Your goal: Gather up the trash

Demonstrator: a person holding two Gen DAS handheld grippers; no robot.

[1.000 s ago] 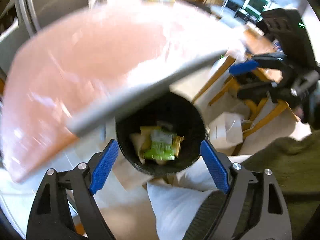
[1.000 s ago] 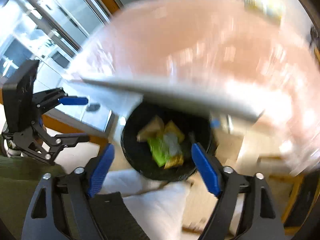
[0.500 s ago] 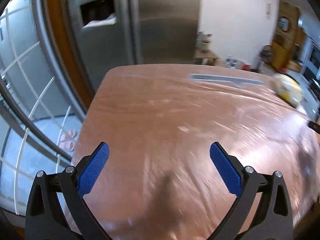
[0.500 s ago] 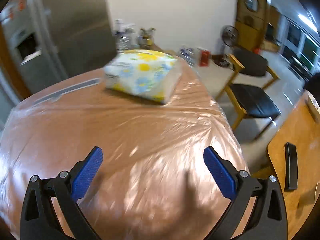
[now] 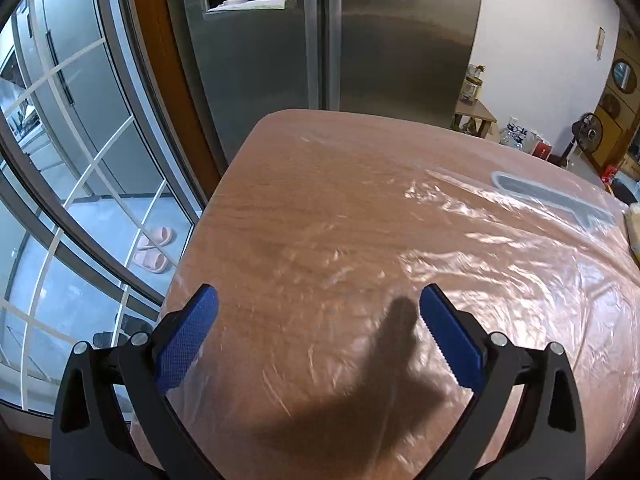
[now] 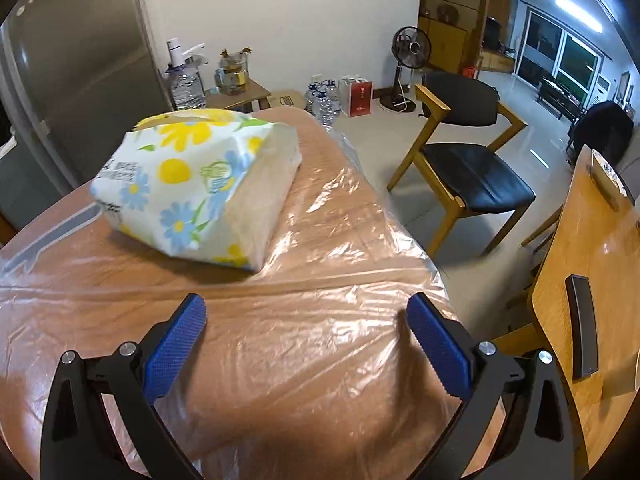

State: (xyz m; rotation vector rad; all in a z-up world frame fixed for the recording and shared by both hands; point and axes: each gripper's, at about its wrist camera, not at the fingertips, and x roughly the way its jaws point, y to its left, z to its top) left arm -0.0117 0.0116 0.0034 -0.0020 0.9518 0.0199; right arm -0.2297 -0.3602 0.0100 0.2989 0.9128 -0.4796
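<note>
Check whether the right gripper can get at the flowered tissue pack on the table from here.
Probably yes. The right gripper is open and empty, and only bare plastic-covered table lies between its fingers and the tissue pack just ahead.

My left gripper point(image 5: 318, 330) and right gripper point(image 6: 306, 340) are black with blue textured pads point(image 6: 174, 354). The table point(image 5: 320, 208) is reddish-brown wood grain under clear, glossy plastic point(image 6: 320, 320) with a grey strip point(image 5: 552, 198). The tissue pack point(image 6: 192, 188) is white with yellow and blue flowers and green leaves. The fridge point(image 5: 360, 40) is brushed silver. The chair point(image 6: 468, 160) has tan wood and a black seat. Pink slippers point(image 5: 154, 248) sit on grey floor.
</note>
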